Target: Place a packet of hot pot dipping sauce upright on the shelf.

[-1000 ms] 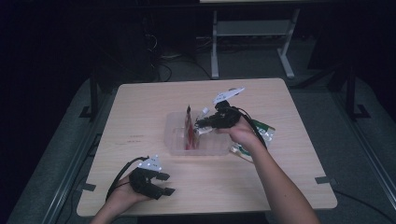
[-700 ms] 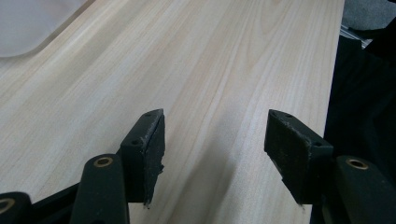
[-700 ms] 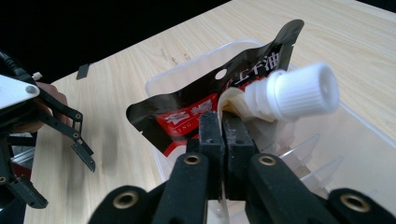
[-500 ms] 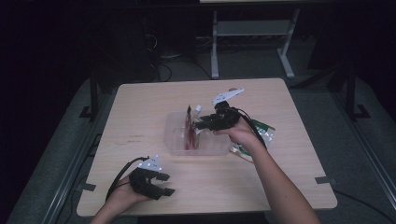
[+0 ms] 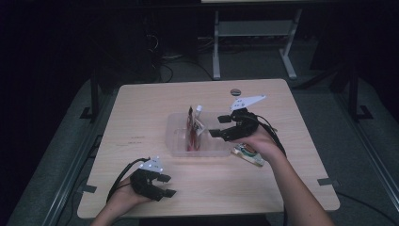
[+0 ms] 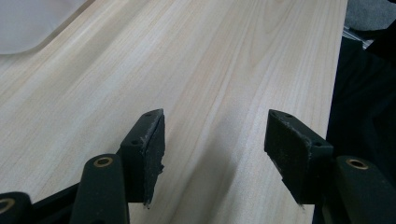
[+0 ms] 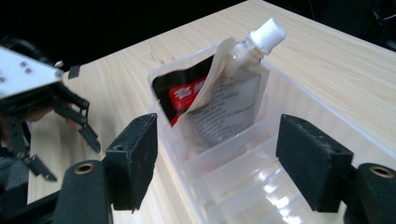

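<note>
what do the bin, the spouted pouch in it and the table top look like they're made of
The bin looks like clear, glossy plastic: its dividers and the table show through the walls. The spouted pouch seems a flexible film, matt and creased, with printed text and a white hard-looking screw cap, likely plastic. The table top shows pale wood grain with a smooth matt finish; whether solid wood or laminate cannot be told.

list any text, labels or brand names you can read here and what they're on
Nothing can be read for certain.
Spouted pouch: rows of small dark print on its pale face, too blurred to read.
Black packet behind it: white characters on a red patch, partly hidden and too blurred to quote.
Clear bin: no lettering visible.
Packet on the table: too small to read.
</note>
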Demonstrator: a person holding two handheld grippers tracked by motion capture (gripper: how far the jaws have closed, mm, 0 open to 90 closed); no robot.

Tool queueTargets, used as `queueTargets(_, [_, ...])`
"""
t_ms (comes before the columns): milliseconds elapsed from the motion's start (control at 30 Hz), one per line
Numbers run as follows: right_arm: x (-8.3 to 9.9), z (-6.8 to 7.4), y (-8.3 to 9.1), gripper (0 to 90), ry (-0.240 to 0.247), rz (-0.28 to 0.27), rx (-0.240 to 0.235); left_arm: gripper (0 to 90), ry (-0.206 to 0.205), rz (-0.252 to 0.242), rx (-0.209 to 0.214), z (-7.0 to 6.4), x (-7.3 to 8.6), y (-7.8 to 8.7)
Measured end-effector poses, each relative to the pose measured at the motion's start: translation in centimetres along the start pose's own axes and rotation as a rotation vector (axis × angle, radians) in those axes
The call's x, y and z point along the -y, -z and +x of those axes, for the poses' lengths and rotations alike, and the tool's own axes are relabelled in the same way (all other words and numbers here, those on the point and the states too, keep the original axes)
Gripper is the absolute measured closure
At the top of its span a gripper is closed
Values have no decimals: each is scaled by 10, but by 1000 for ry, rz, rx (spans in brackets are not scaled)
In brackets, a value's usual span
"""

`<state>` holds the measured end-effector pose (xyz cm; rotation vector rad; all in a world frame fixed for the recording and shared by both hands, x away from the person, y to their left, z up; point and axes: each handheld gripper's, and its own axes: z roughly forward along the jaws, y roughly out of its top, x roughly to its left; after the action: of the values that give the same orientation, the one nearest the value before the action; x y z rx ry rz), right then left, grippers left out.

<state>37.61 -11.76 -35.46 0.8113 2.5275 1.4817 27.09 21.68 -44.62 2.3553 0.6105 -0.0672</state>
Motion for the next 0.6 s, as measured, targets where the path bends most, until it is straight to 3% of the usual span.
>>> queueTargets(600, [45,43,32,292,48,44,-13,379,7,-14,-4,-1,1,0])
